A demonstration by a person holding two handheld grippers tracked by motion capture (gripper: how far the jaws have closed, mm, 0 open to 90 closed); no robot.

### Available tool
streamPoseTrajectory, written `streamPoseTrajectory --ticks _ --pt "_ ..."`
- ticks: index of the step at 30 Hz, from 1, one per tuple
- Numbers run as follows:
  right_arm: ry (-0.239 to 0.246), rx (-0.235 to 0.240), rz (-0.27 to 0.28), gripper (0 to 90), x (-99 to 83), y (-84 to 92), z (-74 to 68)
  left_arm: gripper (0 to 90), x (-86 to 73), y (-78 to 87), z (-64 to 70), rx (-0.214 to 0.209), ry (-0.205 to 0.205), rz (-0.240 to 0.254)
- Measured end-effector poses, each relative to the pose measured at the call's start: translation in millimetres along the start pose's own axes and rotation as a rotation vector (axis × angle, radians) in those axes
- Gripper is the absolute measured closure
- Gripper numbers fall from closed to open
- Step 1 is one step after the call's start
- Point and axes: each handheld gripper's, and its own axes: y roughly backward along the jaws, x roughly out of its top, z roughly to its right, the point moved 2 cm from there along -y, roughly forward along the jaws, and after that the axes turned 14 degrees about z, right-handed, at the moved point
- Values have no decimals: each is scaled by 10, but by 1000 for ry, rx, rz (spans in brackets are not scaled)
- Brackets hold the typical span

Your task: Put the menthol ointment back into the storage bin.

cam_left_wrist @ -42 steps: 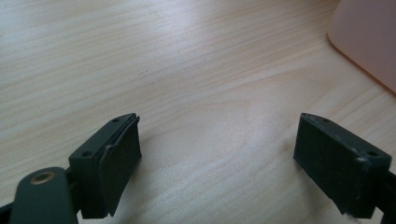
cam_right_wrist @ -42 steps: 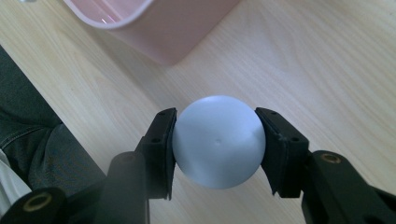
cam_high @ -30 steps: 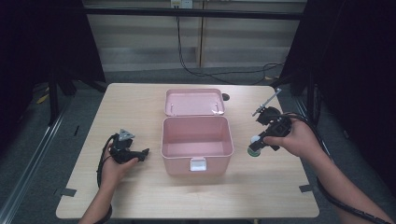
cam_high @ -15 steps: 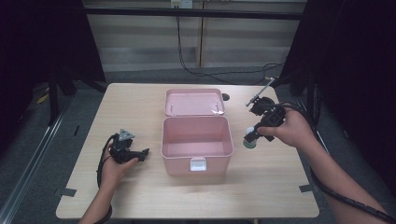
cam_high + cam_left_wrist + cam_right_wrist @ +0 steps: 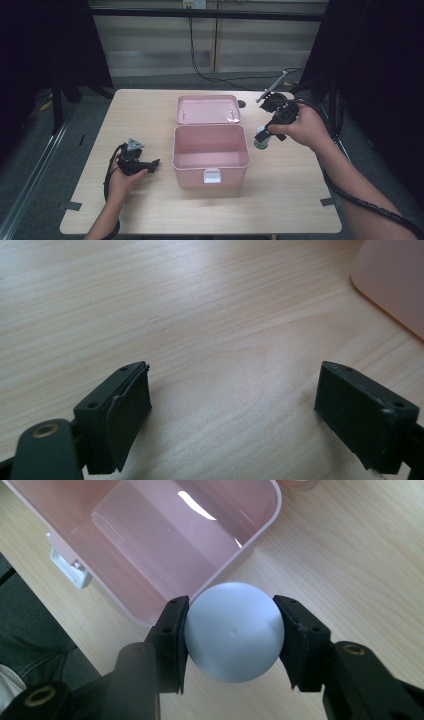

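Standing open mid-table, the pink box (image 5: 210, 151) has its lid (image 5: 208, 109) laid just beyond it, ready to receive things. Your right gripper (image 5: 262, 139) is clamped on a pale ball (image 5: 233, 630) at the box's right rim, nearer that rim and higher than a second ago. Your left gripper (image 5: 154, 163) rests left of the box, jaws apart and empty, unmoved.

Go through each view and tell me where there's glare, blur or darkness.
High view: dark surroundings, the table evenly lit, a small glint on the box lid. Left gripper view: pale sheen on the wood, the left tongs slightly soft. Right gripper view: bright glare streaks inside the pink box; the ball and the right tongs are blurred up close.
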Motion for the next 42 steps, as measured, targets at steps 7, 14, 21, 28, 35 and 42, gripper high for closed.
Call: streamPoseTrajectory --ticks 7,14,21,28,35,42 --pt "-1 5 1 504 120 -57 -36 141 0 0 0 0 0 0" --pt "5 11 0 504 252 -145 -100 140 0 0 0 0 0 0" --pt "8 17 1 504 374 -294 -182 140 0 0 0 0 0 0" --pt "20 30 -21 504 469 -481 -257 139 1 1 -6 1 -9 -2" --pt "17 38 -29 504 505 -643 -269 138 1 0 -6 1 -9 -2" --pt "16 35 -39 504 503 -755 -268 137 1 1 -6 1 -9 -2"
